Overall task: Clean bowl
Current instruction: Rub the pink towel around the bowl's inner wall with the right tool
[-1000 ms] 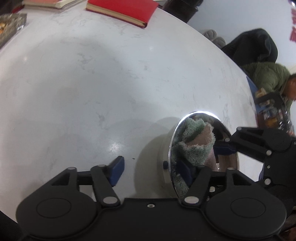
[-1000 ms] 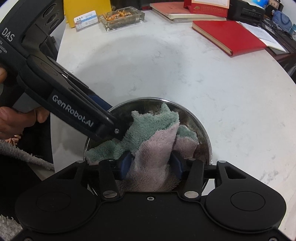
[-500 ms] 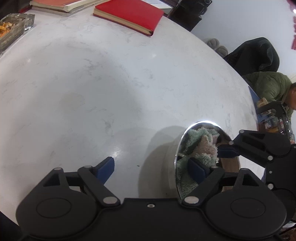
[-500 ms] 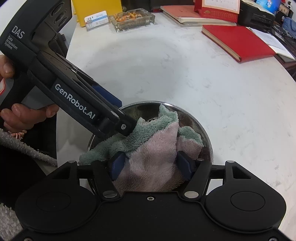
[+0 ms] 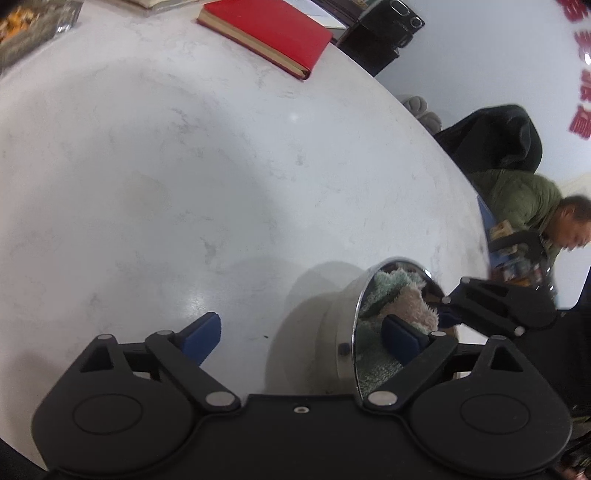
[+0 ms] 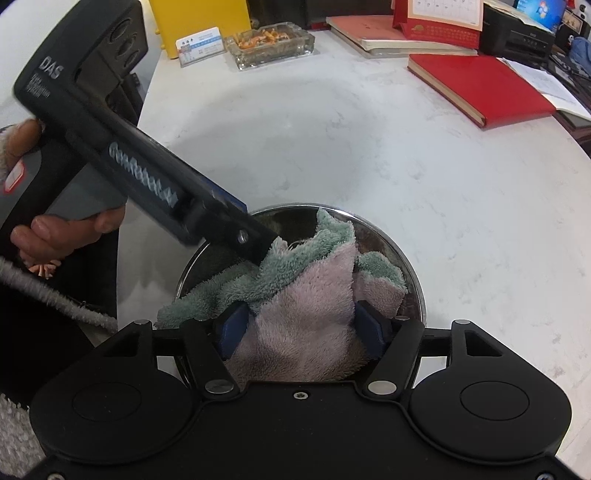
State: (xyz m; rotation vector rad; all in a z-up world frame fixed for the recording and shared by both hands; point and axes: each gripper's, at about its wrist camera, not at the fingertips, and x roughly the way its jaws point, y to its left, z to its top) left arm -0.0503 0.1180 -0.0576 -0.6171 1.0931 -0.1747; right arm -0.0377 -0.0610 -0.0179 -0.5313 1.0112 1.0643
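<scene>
A steel bowl (image 5: 334, 332) (image 6: 413, 288) stands on the white marble table, holding a bunched green and pink cloth (image 5: 410, 299) (image 6: 306, 306). My left gripper (image 5: 301, 328) (image 6: 245, 221) straddles the bowl's near rim. Its jaws are opening: one pad is inside by the cloth, the other well clear of the outer wall. My right gripper (image 6: 301, 325) (image 5: 443, 314) reaches into the bowl from the other side, its two blue pads against either side of the pink fold.
A red book (image 5: 273, 33) (image 6: 487, 85) lies at the far side. A glass ashtray (image 6: 273, 44), a yellow box (image 6: 199, 18), a desk calendar (image 6: 436, 22) and a black printer (image 6: 517, 29) line the back. A person in a green jacket (image 5: 517, 199) sits beyond the table's curved edge.
The left jaws have spread wide, the outer pad swinging away from the bowl's wall. The right jaws have widened a little around the cloth. The bowl has stayed put.
</scene>
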